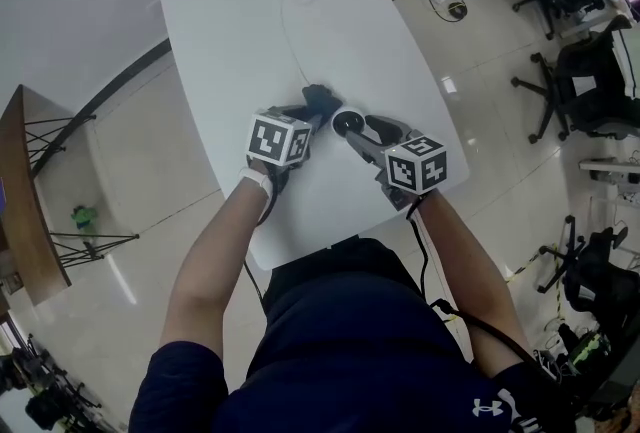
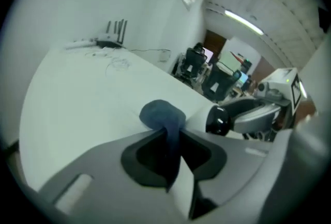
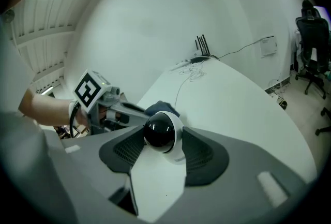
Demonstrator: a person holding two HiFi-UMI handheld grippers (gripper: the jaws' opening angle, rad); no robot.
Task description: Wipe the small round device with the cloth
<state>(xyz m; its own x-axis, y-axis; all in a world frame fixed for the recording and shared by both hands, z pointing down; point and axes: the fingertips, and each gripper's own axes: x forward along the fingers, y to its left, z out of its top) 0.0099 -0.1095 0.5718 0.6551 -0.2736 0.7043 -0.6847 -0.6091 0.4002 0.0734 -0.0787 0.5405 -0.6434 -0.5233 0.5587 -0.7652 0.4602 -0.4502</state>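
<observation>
While cloth [image 2: 163, 114] hangs crumpled, round device [image 3: 163, 134] shines glossy.

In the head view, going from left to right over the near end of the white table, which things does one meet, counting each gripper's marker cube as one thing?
Left marker cube → dark blue cloth → small round device → right marker cube.

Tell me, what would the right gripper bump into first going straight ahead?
Probably the dark blue cloth pinched in the left gripper, just beyond the small round white device the right gripper holds.
</observation>
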